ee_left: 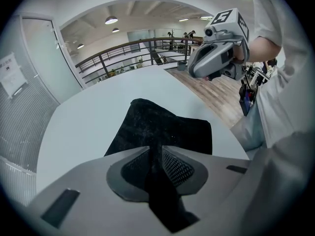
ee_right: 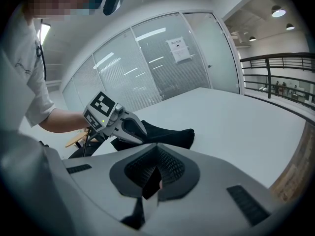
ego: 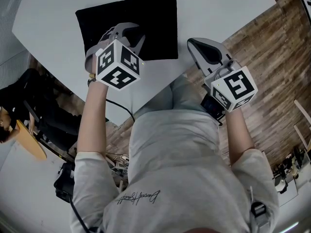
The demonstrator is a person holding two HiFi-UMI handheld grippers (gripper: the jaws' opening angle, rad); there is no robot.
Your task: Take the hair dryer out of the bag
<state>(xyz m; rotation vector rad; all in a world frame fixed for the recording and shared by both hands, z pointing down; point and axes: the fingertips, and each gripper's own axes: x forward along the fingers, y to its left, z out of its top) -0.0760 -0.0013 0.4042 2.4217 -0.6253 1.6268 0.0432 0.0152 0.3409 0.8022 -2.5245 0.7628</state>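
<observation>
A flat black cloth bag [ego: 150, 18] lies on the white table [ego: 223, 8]. No hair dryer shows in any view. My left gripper [ego: 130, 37] points steeply down at the bag's near edge. In the left gripper view a ridge of the bag [ee_left: 165, 127] is drawn up into the left gripper [ee_left: 156, 154], whose pads pinch the cloth. My right gripper [ego: 196, 45] hangs shut with nothing in it off the table's near right edge, apart from the bag. From the right gripper [ee_right: 156, 154] I see the left gripper [ee_right: 135, 131] resting on the bag [ee_right: 172, 134].
The table's near edge [ego: 160, 89] runs diagonally in front of the person's torso. Wooden floor [ego: 272, 57] lies to the right. A dark chair and a wooden piece [ego: 29, 140] stand at the lower left. A railing [ee_left: 128, 50] runs beyond the table.
</observation>
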